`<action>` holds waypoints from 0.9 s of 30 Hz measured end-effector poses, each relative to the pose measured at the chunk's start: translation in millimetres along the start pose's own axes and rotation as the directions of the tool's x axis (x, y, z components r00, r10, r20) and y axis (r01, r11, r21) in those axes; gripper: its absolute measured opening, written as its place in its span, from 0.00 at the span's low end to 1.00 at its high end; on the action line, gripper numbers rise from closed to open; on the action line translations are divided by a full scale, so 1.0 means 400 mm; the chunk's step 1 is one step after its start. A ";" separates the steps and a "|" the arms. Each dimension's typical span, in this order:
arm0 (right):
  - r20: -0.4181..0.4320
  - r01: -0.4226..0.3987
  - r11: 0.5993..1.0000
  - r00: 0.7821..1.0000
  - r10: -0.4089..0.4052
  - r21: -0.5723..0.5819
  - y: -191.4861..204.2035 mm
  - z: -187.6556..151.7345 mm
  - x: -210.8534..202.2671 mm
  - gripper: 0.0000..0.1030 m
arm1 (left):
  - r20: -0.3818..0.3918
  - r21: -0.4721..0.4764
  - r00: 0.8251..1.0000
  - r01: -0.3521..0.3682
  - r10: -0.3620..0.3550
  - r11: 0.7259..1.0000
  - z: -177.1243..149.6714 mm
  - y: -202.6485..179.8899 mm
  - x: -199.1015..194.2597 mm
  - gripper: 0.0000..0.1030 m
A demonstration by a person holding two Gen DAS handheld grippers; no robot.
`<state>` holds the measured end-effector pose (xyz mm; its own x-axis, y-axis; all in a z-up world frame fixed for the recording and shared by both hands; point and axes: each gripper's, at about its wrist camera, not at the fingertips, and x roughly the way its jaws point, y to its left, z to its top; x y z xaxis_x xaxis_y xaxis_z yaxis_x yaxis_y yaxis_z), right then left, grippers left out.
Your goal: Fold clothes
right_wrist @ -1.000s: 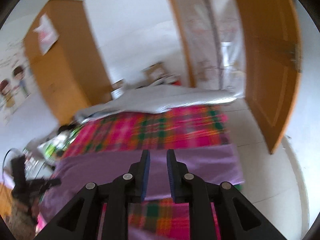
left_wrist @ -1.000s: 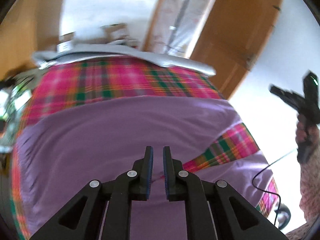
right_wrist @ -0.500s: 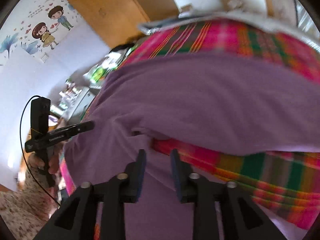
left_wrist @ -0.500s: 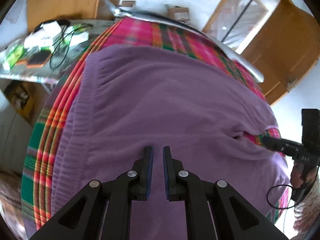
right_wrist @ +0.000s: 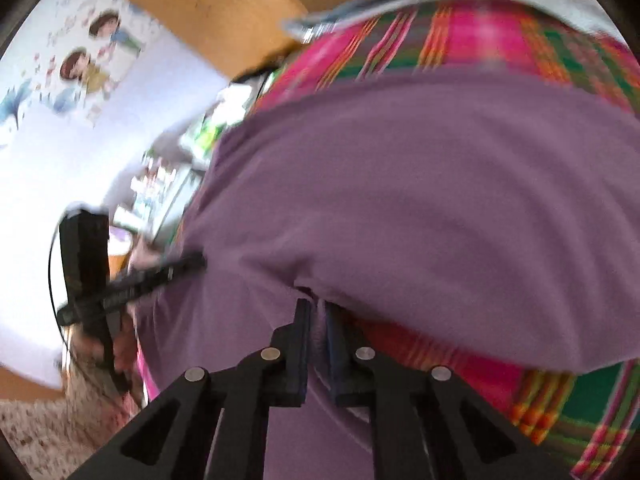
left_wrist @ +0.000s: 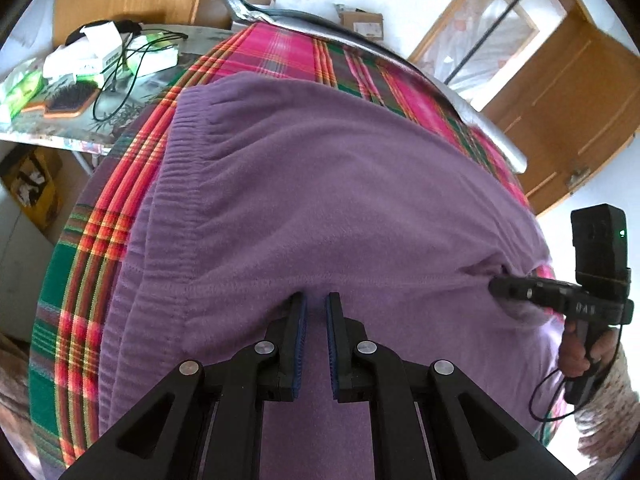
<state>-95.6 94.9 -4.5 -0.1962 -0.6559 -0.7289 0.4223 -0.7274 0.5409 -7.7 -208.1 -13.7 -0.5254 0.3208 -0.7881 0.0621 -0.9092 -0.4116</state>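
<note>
Purple fleece trousers (left_wrist: 340, 180) (right_wrist: 420, 180) lie spread flat over a plaid bedspread (left_wrist: 100, 260). My left gripper (left_wrist: 316, 300) points down at the near part of the cloth. Only a narrow slit shows between its pads, the tips touch the fleece, and creases run out to both sides. Whether cloth is pinched there is unclear. My right gripper (right_wrist: 318, 308) sits at the notch where the two legs part. Its jaws are closing, with a fold of purple cloth between the pads. Each gripper shows in the other's view: the right gripper (left_wrist: 496, 290), the left gripper (right_wrist: 200, 258).
A side table (left_wrist: 80, 64) with boxes, cables and a hairbrush stands left of the bed. A wooden door (left_wrist: 560, 100) and a wardrobe stand behind. A grey cover lies along the bed's far edge. A person's hand (left_wrist: 580, 352) holds the right gripper at the bed's right side.
Both grippers have come down from above the bed onto the trousers. The right jaws widened, then closed on the cloth at the leg notch. The left slit stayed the same.
</note>
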 end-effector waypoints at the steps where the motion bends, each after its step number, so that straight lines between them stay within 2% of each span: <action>1: 0.029 0.001 1.000 1.000 -0.002 0.023 -0.009 0.009 -0.010 0.06 | 0.004 -0.009 1.000 0.005 -0.005 1.000 0.003 0.005 0.000 0.09; 3: 0.049 0.020 1.000 0.999 -0.021 0.022 -0.009 0.014 -0.013 0.06 | 0.015 -0.019 1.000 0.010 -0.010 1.000 0.008 0.012 -0.002 0.09; 7: 0.009 0.044 0.999 0.999 -0.045 0.029 -0.017 0.009 0.010 0.06 | 0.026 -0.021 1.000 -0.009 0.010 1.000 0.015 0.021 -0.008 0.09; 10: -0.008 0.109 0.994 0.994 -0.109 0.002 -0.006 0.009 0.013 0.08 | 0.029 -0.030 0.999 -0.019 0.020 0.999 0.015 0.029 -0.013 0.09; 13: 0.021 0.171 0.984 0.985 -0.170 -0.049 0.023 0.009 -0.039 0.08 | 0.040 -0.039 0.998 -0.044 0.046 0.998 0.013 0.041 -0.028 0.09; 17: 0.117 0.239 0.968 0.966 -0.229 -0.076 0.051 -0.010 -0.177 0.10 | 0.048 -0.047 0.997 -0.052 0.054 0.998 0.002 0.055 -0.052 0.09; 21: 0.218 0.317 0.948 0.928 -0.302 -0.034 0.063 -0.058 -0.335 0.11 | 0.069 -0.043 0.996 -0.045 0.048 0.998 -0.018 0.057 -0.084 0.09; 24: 0.284 0.388 0.922 0.882 -0.375 0.014 0.071 -0.122 -0.452 0.12 | 0.073 -0.044 0.996 -0.039 0.042 0.998 -0.039 0.065 -0.107 0.09; 27: 0.330 0.459 0.885 0.825 -0.459 0.084 0.064 -0.208 -0.565 0.12 | 0.069 -0.038 0.996 -0.052 0.054 0.998 -0.065 0.069 -0.137 0.09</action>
<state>33.2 241.1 139.2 -0.6480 -0.2737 -0.7107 0.2089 -0.9613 0.1797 44.9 -243.9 6.2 -0.5783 0.2522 -0.7759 0.1214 -0.9139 -0.3875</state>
